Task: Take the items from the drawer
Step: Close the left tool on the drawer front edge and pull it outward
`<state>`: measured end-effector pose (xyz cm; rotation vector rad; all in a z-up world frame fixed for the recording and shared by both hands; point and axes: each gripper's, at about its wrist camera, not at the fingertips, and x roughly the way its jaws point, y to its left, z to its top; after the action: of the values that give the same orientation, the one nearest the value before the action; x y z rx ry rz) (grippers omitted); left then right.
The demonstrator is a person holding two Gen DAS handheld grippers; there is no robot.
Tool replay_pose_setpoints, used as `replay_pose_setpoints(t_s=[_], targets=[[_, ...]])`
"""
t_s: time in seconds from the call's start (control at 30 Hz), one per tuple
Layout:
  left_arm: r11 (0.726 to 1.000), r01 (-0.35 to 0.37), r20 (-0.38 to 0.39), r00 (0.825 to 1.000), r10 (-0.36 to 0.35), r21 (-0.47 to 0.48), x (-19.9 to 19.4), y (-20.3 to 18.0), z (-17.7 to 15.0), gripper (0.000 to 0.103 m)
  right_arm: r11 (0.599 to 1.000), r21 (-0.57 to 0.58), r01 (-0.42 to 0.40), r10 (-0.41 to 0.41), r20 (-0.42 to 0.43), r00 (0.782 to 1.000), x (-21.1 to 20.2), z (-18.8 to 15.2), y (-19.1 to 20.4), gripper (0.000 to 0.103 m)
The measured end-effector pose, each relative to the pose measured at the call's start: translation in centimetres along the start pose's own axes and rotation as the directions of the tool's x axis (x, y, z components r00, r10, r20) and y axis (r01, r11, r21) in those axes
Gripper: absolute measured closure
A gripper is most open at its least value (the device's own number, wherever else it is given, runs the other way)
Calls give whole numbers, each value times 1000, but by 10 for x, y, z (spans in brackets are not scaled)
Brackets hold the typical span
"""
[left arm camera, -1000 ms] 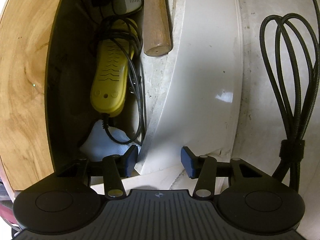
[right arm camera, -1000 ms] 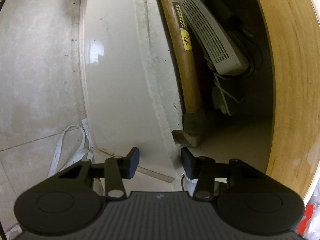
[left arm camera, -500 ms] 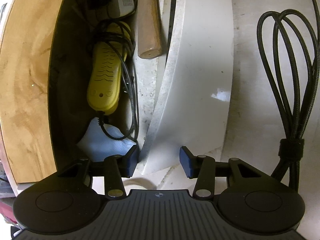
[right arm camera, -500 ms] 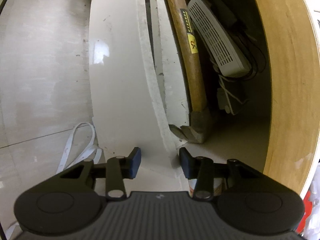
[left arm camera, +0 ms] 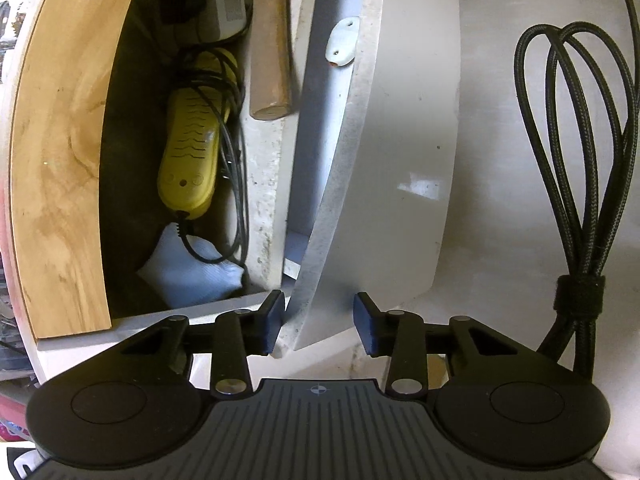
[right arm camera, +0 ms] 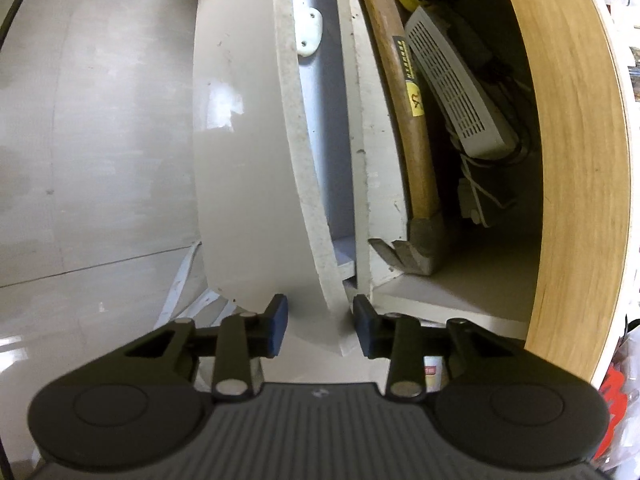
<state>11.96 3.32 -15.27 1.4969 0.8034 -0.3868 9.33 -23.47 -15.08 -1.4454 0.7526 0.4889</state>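
Note:
The white drawer front panel (left arm camera: 400, 184) tilts away from the drawer box, with a gap behind it; it also shows in the right wrist view (right arm camera: 248, 168). My left gripper (left arm camera: 319, 320) straddles its left end, jaws open, one fingertip each side. My right gripper (right arm camera: 320, 322) straddles its right end, also open. Inside the drawer lie a yellow device (left arm camera: 192, 148) with a black cord, a wooden-handled hammer (right arm camera: 404, 120), a white router (right arm camera: 456, 96) and a pale blue cloth (left arm camera: 188, 268).
A wooden board (left arm camera: 60, 152) covers the drawer above; it also shows in the right wrist view (right arm camera: 576, 160). A coiled black cable (left arm camera: 576, 168) lies on the pale floor at the right. White straps (right arm camera: 184, 280) lie on the floor (right arm camera: 96, 120).
The front panel has swung farther out from the drawer box, and the gap behind it now shows a white bracket. Both grippers stay at the panel's ends, jaws still apart.

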Motion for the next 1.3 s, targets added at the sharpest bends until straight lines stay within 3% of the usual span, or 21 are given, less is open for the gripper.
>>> replay_pose_setpoints(t_s=[0.23,0.5,0.7,1.3], targets=[[999,47,-2,999,-47,0,-1,12,-4,70,998,-1,-55,55,-7,998,-11,-3,2,68],[995,102,-5,995,-102,-5,-39,-13,-16,72,993,-12,-120,120,-15,993,-27,-4,5,71],[989,145,-5,989,-145,-19,-37,-9,-12,73,986,-12,-164,163,-24,986,-36,-4,8,73],[961,277,-14,961,-277,-17,-60,-19,-20,77,946,10,-325,325,-42,945,-55,-7,7,78]])
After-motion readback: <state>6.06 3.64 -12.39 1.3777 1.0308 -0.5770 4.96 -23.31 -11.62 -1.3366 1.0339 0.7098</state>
